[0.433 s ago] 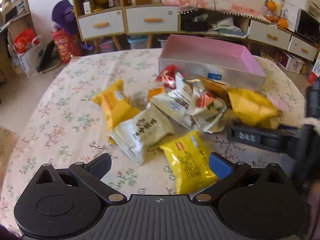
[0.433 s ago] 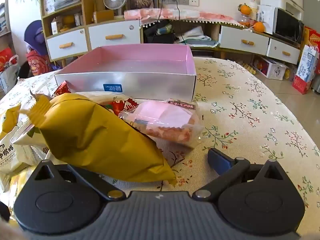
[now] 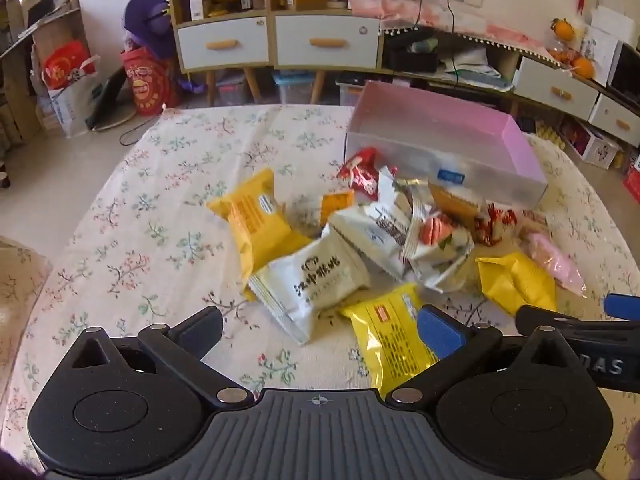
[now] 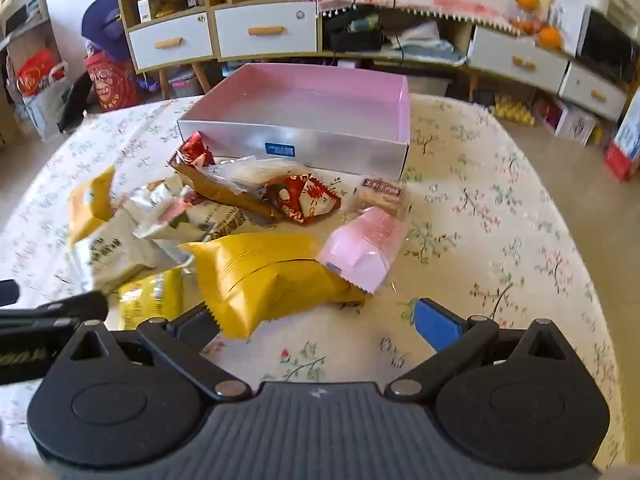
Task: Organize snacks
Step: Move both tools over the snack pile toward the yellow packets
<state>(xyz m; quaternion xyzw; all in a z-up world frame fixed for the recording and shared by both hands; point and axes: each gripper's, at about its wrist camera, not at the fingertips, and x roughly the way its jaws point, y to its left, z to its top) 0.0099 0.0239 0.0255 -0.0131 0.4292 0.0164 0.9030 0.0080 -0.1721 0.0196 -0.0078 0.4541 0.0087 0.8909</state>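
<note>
A heap of snack packets lies on the floral tablecloth in front of an empty pink-lined silver box (image 3: pixel 440 148) (image 4: pixel 304 120). My left gripper (image 3: pixel 320 330) is open and empty, above a bright yellow packet (image 3: pixel 394 334) and a white packet (image 3: pixel 316 284). My right gripper (image 4: pixel 316 324) is open and empty, with a mustard-yellow packet (image 4: pixel 268 276) lying between its fingers and the table, partly over the left finger. A pink packet (image 4: pixel 364 248) lies beside it. Red packets (image 4: pixel 308 196) and silver ones lie nearer the box.
The round table (image 3: pixel 120 220) carries the heap near its middle. The right gripper shows at the right edge of the left wrist view (image 3: pixel 576 340). Drawers and shelves (image 3: pixel 280 40) stand behind the table, with bags on the floor at left.
Both grippers have pulled back and risen, so more of the table shows. The mustard-yellow packet now lies lower and farther from the right camera.
</note>
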